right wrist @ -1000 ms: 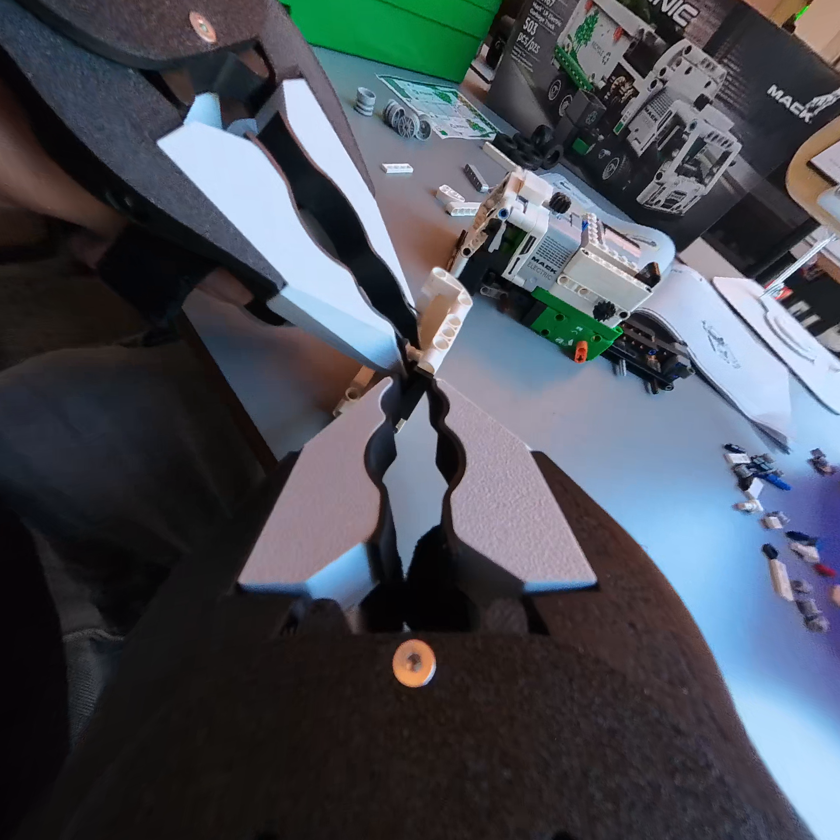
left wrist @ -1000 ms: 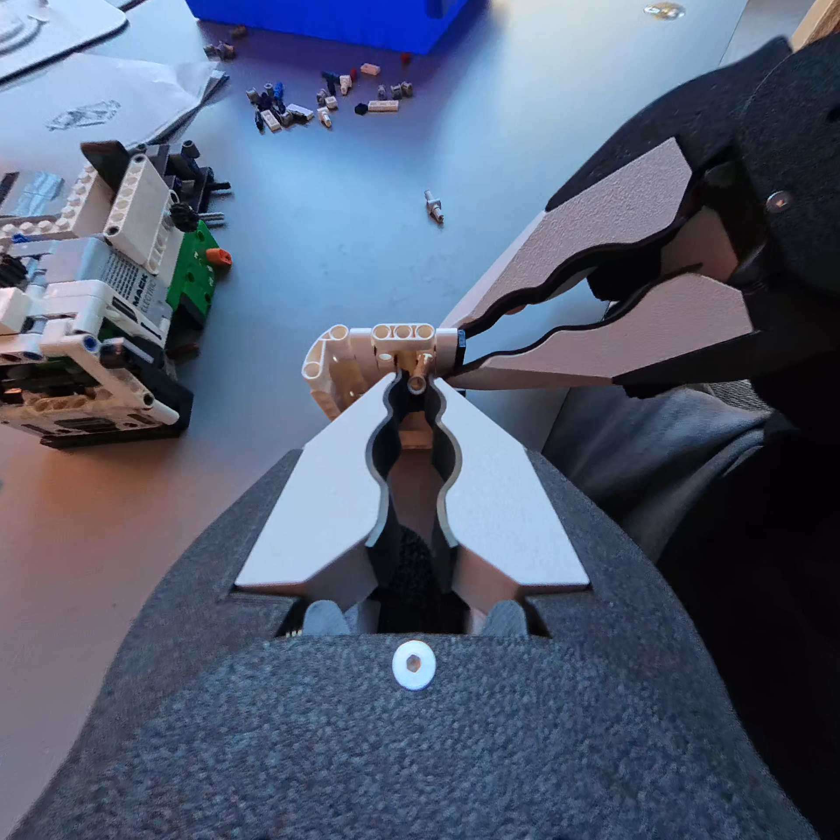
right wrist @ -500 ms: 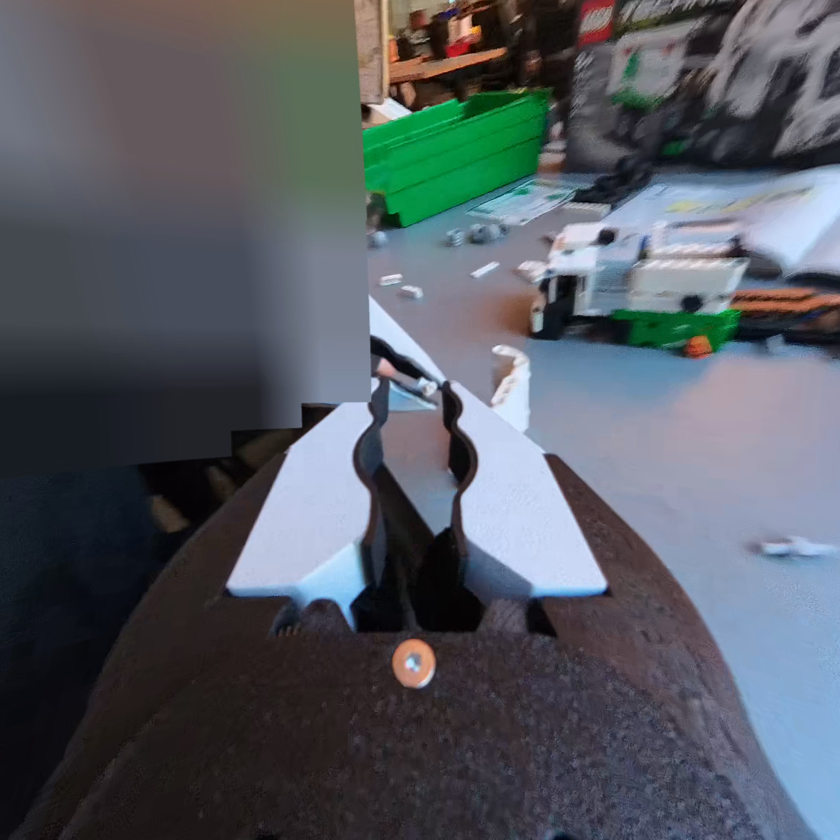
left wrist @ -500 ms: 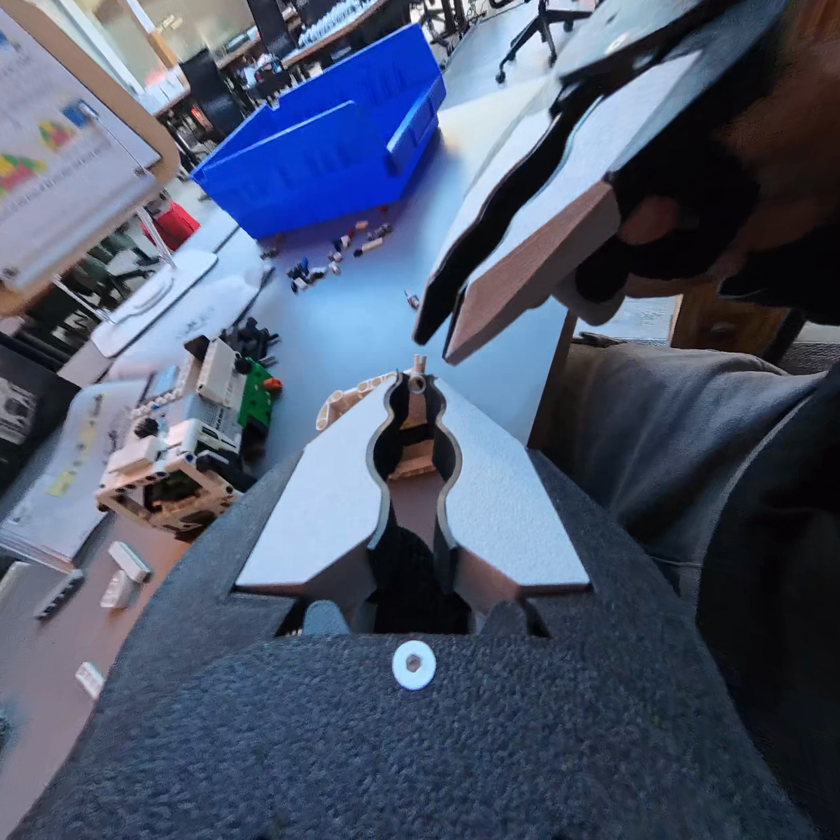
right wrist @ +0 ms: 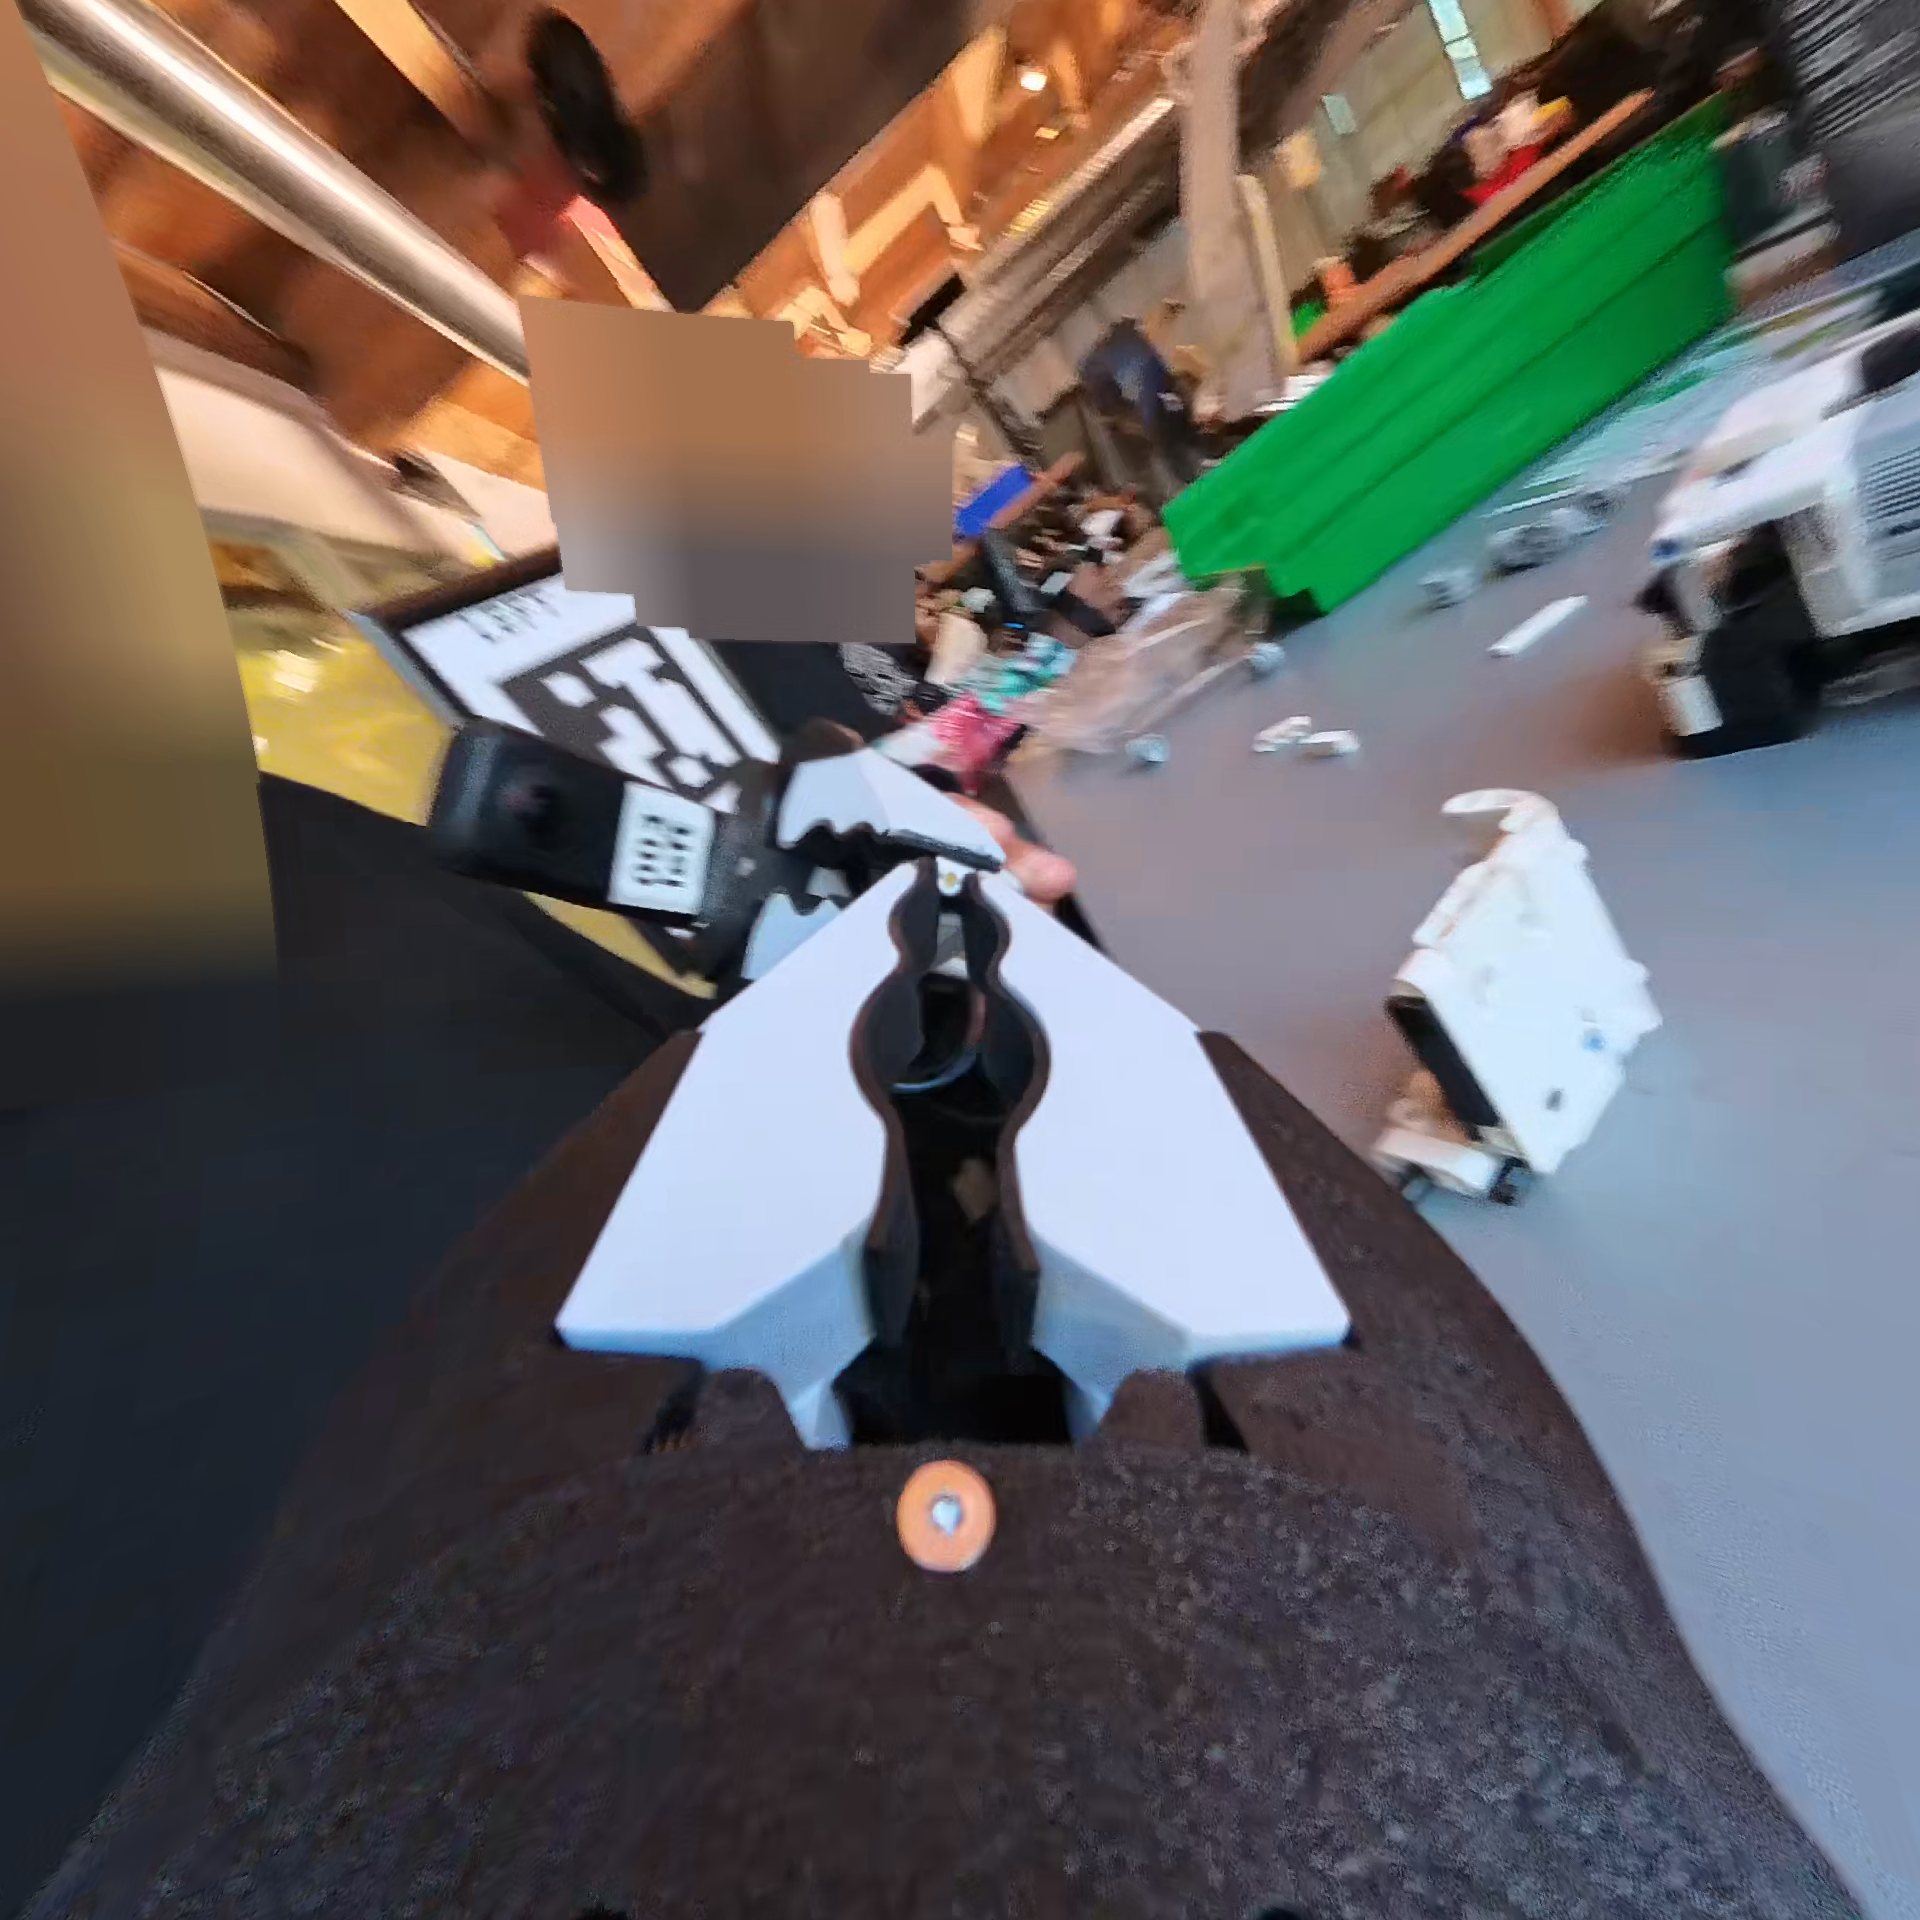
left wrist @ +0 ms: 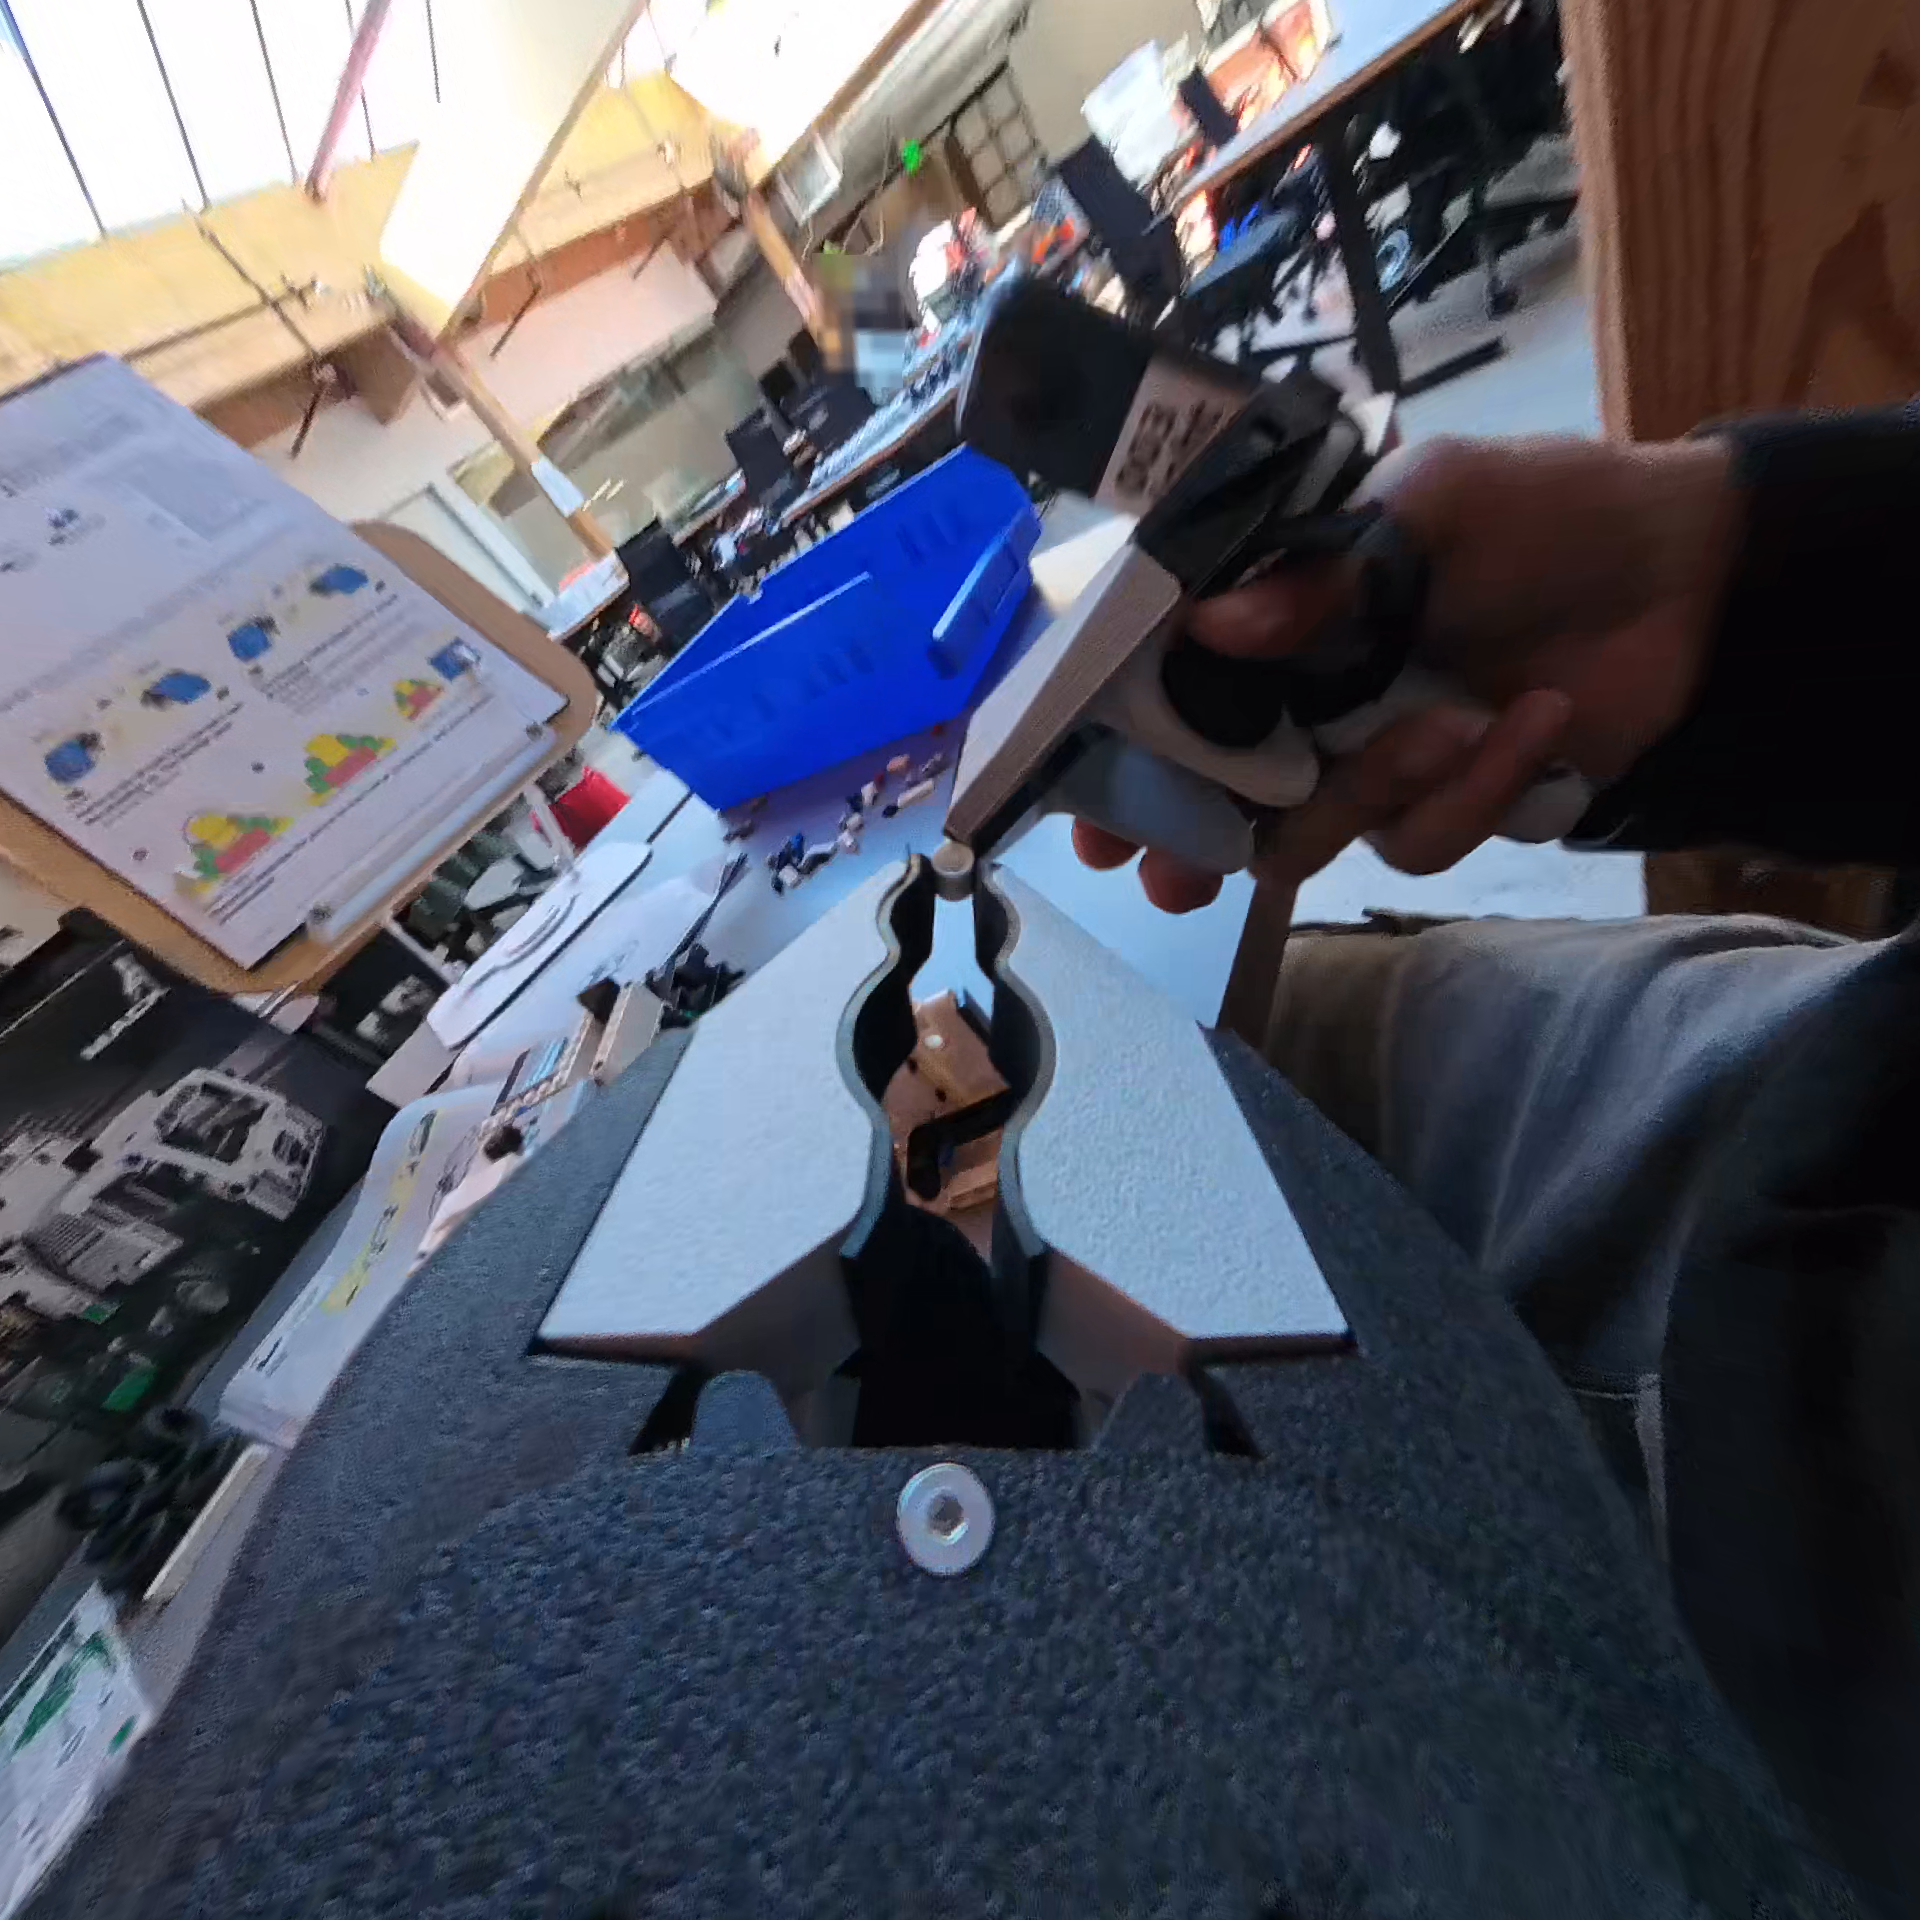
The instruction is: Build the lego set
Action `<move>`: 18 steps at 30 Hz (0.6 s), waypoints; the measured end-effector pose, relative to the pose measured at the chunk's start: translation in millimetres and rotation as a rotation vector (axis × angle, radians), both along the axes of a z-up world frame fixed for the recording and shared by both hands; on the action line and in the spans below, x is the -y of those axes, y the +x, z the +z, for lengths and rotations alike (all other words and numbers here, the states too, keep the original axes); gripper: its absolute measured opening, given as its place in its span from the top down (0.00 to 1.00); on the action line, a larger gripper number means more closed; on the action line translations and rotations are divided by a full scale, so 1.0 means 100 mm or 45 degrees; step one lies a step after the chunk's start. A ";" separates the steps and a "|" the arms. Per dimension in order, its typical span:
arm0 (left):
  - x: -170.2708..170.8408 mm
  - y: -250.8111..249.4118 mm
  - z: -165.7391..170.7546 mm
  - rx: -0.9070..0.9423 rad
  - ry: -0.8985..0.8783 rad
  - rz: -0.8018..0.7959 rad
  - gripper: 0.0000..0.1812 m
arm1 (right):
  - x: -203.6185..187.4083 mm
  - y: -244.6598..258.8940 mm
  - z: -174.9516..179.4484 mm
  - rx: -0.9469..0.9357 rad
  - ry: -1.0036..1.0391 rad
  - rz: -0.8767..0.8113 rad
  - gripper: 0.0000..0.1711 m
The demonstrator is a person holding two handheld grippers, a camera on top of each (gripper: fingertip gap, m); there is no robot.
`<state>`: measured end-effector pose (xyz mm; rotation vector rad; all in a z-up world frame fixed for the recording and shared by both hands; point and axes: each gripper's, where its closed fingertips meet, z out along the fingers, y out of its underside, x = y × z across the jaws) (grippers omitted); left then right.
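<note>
I am holding both tools above the grey table, its surface my marker. Left of it, an instruction sheet on a clipboard is standing; a blue bin is resting on the far side, loose bricks scattered just before it. My left gripper is pinching a small pale peg, and my right gripper, fingers nearly together, is meeting it tip to tip. A white lego piece is lying on the table.
</note>
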<state>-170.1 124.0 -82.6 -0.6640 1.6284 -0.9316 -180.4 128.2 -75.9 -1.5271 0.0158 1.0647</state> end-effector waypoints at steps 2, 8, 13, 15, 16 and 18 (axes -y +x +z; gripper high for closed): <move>0.04 -0.07 0.05 0.031 -0.040 -0.080 0.97 | 0.03 -0.06 0.05 -0.134 0.022 0.106 0.99; 0.15 -0.26 0.20 0.124 -0.171 -0.286 0.95 | 0.09 -0.26 0.16 -0.359 0.079 0.315 0.98; 0.20 -0.32 0.29 0.168 -0.134 -0.290 0.96 | 0.10 -0.34 0.22 -0.461 0.149 0.396 0.98; 0.20 -0.34 0.31 0.193 -0.114 -0.275 0.95 | 0.11 -0.36 0.24 -0.473 0.174 0.412 0.98; 0.19 -0.34 0.32 0.203 -0.106 -0.265 0.96 | 0.11 -0.37 0.25 -0.475 0.186 0.413 0.98; 0.17 -0.34 0.33 0.204 -0.094 -0.245 0.96 | 0.13 -0.35 0.30 -0.493 0.215 0.414 0.98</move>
